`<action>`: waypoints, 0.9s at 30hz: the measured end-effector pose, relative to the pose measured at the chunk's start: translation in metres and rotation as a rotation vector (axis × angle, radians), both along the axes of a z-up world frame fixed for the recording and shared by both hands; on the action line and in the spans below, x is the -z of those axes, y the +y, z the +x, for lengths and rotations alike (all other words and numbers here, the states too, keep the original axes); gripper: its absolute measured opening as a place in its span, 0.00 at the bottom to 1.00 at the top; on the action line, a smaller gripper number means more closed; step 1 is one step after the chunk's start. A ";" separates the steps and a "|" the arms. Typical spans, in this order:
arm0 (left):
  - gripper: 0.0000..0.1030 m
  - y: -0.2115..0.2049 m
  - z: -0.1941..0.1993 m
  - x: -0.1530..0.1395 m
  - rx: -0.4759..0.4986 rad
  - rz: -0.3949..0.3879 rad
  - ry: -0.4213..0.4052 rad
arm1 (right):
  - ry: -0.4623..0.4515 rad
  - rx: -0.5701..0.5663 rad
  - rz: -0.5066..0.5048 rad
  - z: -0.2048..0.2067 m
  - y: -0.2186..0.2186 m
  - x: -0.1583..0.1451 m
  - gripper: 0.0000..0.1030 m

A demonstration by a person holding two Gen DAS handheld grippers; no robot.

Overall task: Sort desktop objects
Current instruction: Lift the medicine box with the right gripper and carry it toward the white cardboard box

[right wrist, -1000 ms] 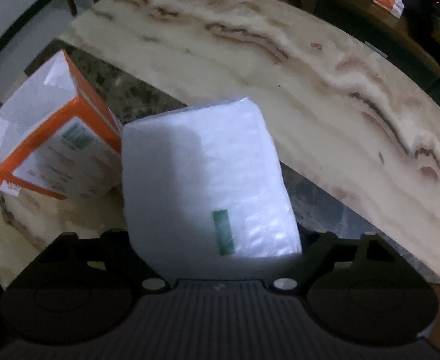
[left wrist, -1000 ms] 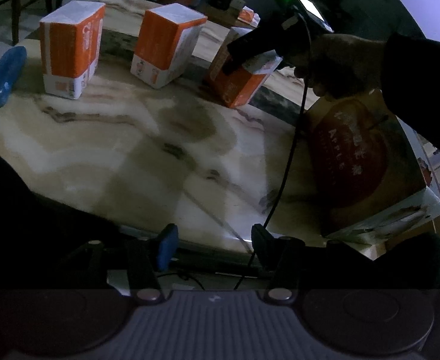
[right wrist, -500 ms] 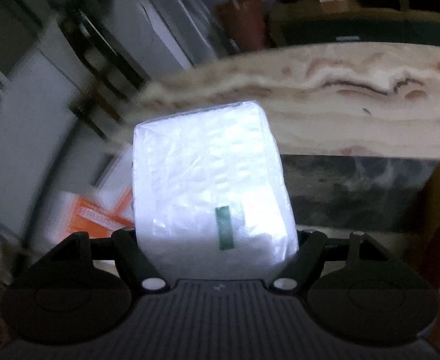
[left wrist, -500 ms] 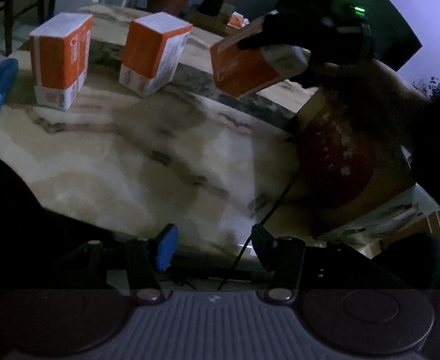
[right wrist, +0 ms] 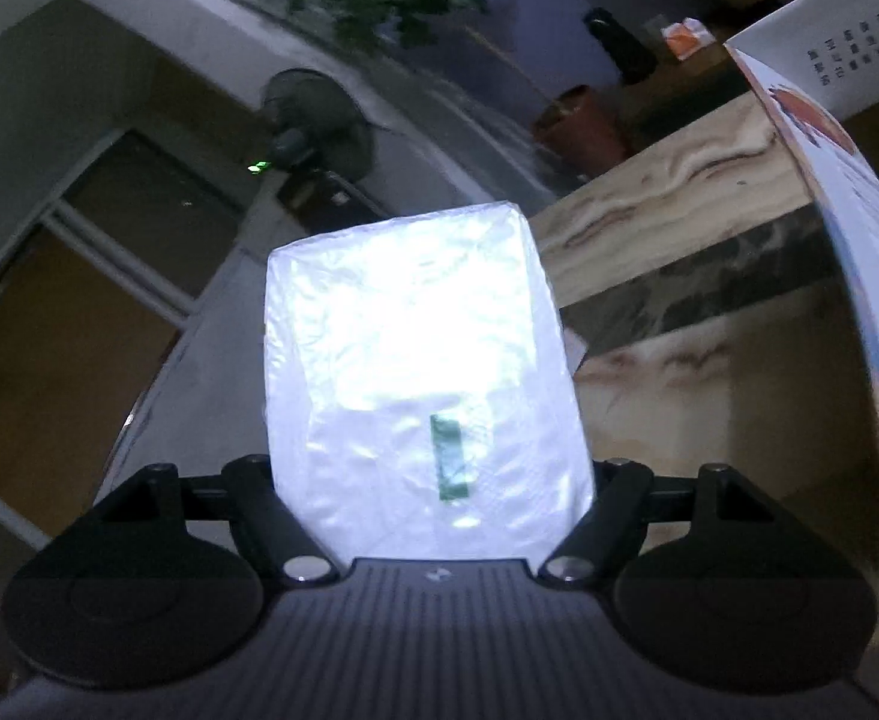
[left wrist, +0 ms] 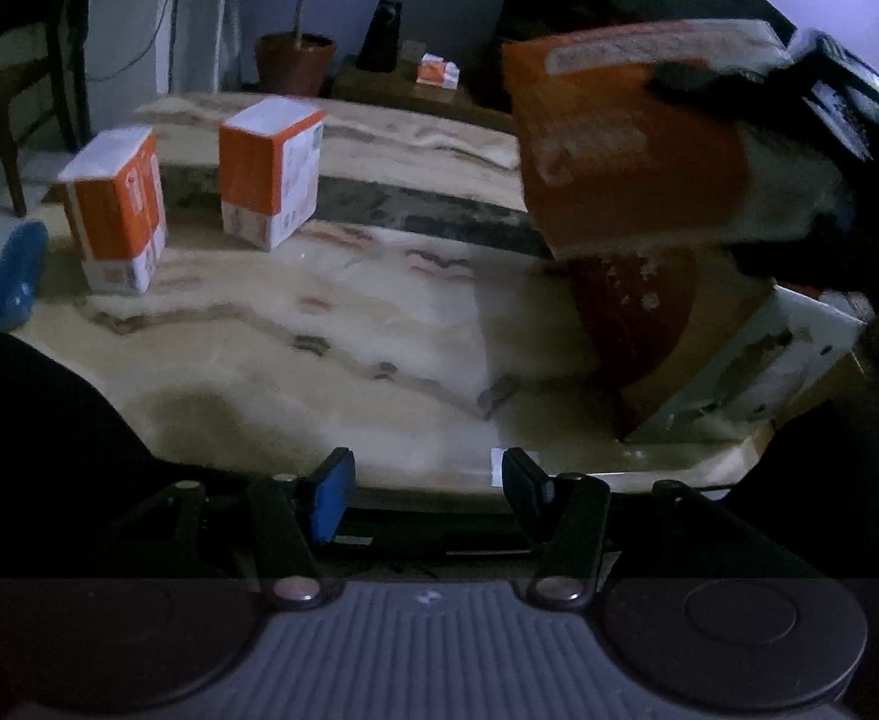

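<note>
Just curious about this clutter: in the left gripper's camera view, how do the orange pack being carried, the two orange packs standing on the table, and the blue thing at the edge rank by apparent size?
1. Carried pack, though nearness inflates it.
2. The two standing packs, about alike.
3. Blue thing.

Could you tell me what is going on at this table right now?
A person is sorting tissue packs with a handheld gripper in each hand. The right gripper is clamped on one orange and white tissue pack, held in the air above the large apple-print box at the table's right end. The left gripper is open and empty near the table's front edge. Two more packs stand upright on the far left, beside a blue object.
</note>
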State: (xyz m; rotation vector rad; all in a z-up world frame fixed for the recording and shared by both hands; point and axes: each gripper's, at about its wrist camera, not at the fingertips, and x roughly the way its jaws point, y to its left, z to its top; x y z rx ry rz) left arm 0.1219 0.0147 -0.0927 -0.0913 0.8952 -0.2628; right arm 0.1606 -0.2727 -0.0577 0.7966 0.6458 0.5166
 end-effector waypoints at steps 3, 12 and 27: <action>0.53 -0.010 -0.014 -0.017 0.021 0.008 -0.049 | -0.040 -0.021 0.021 -0.035 -0.001 -0.007 0.74; 0.55 -0.035 -0.062 -0.049 0.089 0.037 -0.112 | -0.123 -0.065 0.007 -0.114 0.001 -0.009 0.74; 0.57 -0.060 -0.138 -0.085 0.171 0.093 -0.283 | -0.165 0.002 0.210 -0.189 -0.027 0.005 0.73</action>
